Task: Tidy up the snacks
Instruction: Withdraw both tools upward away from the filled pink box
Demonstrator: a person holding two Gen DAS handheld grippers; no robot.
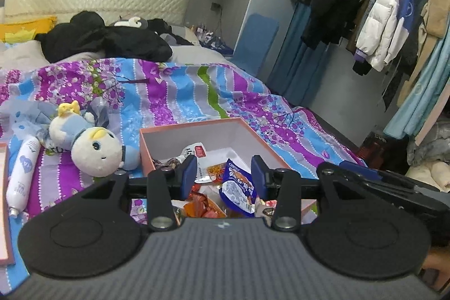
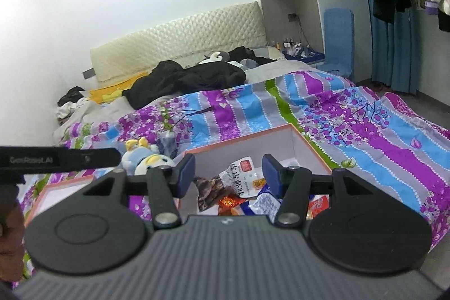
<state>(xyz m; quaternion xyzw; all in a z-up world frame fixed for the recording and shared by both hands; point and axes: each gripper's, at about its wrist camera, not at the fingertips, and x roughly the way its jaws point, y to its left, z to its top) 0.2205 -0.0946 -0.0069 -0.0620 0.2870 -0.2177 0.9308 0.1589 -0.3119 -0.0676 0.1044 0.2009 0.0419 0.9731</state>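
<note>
Both tools, left point(image 1: 223, 173) and right point(image 2: 229, 173), hang half-open and empty above the snack box point(image 1: 197, 128).

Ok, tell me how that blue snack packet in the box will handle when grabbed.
The blue snack packet looks puffy and crinkled, so probably light and squashy. Its glossy film may slip. It leans on loose wrappers in the box, so likely shifts when nudged.
</note>
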